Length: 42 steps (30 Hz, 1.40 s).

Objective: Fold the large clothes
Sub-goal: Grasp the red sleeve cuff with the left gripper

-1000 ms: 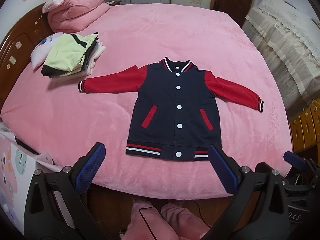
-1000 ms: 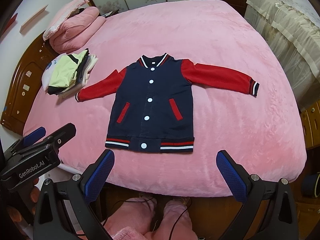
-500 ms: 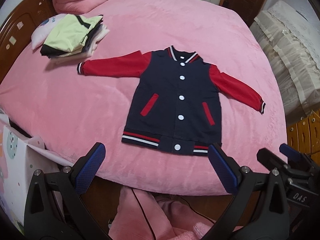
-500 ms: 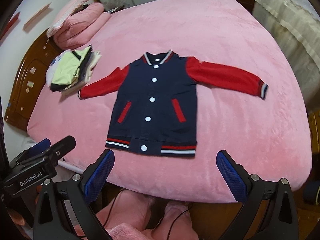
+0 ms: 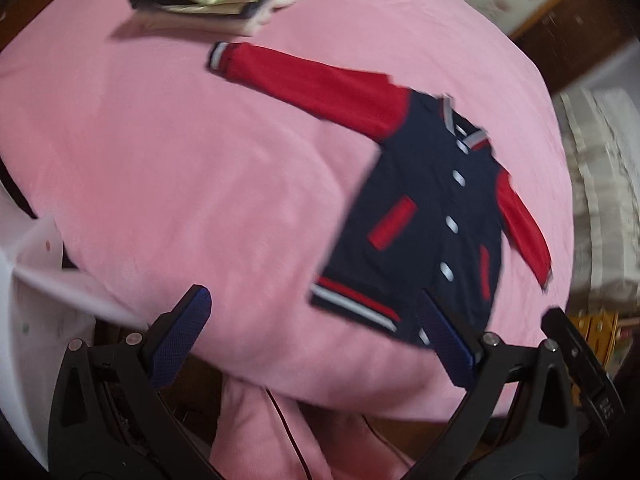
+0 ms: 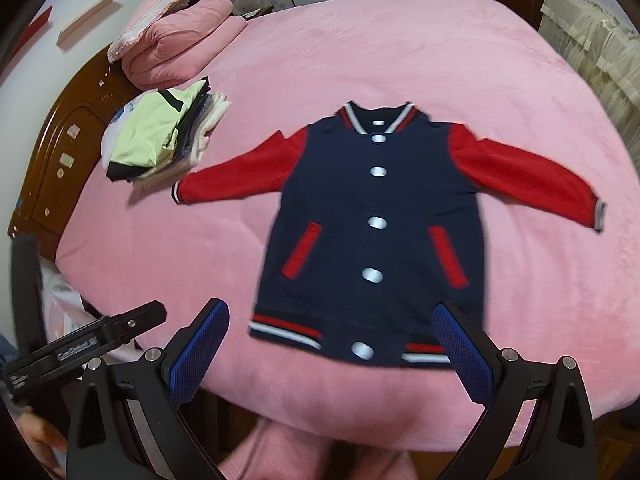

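A bedroom with a wide bed [image 6: 400, 52] under a pink plush cover fills both views, and on the middle of that cover the jacket [image 6: 376, 232] lies flat, front up and buttoned, navy body with red sleeves spread out to either side and the striped hem toward the near edge of the bed. By the look of it the folding has not begun: no sleeve is turned in, no fold shows in the body, so every fold is still to make. A stack of folded clothes [image 6: 160, 136] sits near the cuff of the far left sleeve, and a rolled pink quilt [image 6: 176, 40] lies beyond it by the wooden headboard [image 6: 52, 152]. The left gripper [image 5: 316, 340] and the right gripper [image 6: 332, 344] both hang over the near edge of the bed with their blue fingers [image 6: 200, 348] spread wide and holding nothing. Compared with half a second earlier, the left view has swung over and tilted, so the jacket now sits to its right and is blurred, while the right view has closed in on the jacket, its hem now lying between the fingers.
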Available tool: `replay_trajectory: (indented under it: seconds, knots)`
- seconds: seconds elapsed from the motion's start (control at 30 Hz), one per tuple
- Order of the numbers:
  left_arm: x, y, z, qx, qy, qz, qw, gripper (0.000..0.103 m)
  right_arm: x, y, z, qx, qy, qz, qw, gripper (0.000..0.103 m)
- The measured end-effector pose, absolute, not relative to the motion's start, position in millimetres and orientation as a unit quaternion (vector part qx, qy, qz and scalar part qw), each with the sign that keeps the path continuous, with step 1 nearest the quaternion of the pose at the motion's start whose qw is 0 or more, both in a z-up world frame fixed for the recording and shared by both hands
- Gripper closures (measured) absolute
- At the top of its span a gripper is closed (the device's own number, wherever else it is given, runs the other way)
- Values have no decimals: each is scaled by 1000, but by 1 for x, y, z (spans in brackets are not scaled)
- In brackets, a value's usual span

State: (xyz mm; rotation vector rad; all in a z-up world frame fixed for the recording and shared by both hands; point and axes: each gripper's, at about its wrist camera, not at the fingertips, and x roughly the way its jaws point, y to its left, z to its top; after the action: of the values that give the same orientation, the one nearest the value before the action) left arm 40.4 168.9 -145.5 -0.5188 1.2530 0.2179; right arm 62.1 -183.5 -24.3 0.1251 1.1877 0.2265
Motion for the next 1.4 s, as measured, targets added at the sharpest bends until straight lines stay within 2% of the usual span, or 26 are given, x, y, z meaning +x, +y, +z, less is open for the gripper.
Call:
replay_trajectory:
  seconds: [0.13, 0.37, 0.47, 0.53, 0.63, 0.8, 0.87, 0.9, 1.0, 1.07, 1.13, 1.23, 1.4]
  knots:
    - [75, 222, -175, -266, 568, 105, 771, 4, 98, -128, -56, 83, 558, 102, 819, 0]
    - [147, 320, -230, -359, 503, 136, 774, 7, 161, -53, -120, 99, 553, 71, 824, 0]
    - [171, 358, -256, -384, 478, 149, 776, 14, 188, -30, -149, 95, 559, 56, 822, 0]
    - [183, 376, -270, -387, 466, 156, 780, 25, 204, -17, -168, 98, 564, 41, 819, 0]
    - [202, 394, -290, -384, 459, 139, 789, 32, 220, -13, -191, 118, 575, 27, 809, 0]
    - [220, 402, -303, -370, 448, 114, 806, 36, 228, -5, -212, 141, 582, 17, 801, 0]
    - [228, 403, -308, -369, 449, 102, 807, 46, 228, -2, -219, 141, 587, 17, 797, 0]
    - [232, 403, -312, -368, 450, 98, 808, 54, 230, 0, -225, 142, 589, 16, 795, 0]
    - [232, 394, -308, -348, 447, 110, 817, 57, 225, -5, -232, 156, 591, 9, 791, 0]
    - [235, 389, -306, -333, 442, 126, 823, 65, 219, -18, -230, 172, 592, 9, 787, 0]
    - [234, 384, -300, -325, 432, 135, 830, 80, 220, -23, -233, 177, 593, 15, 786, 0]
    - [235, 367, -282, -303, 416, 144, 845, 84, 223, -34, -228, 174, 587, 28, 790, 0]
    - [234, 302, -228, -248, 365, 132, 888, 85, 229, -58, -222, 176, 576, 46, 797, 0]
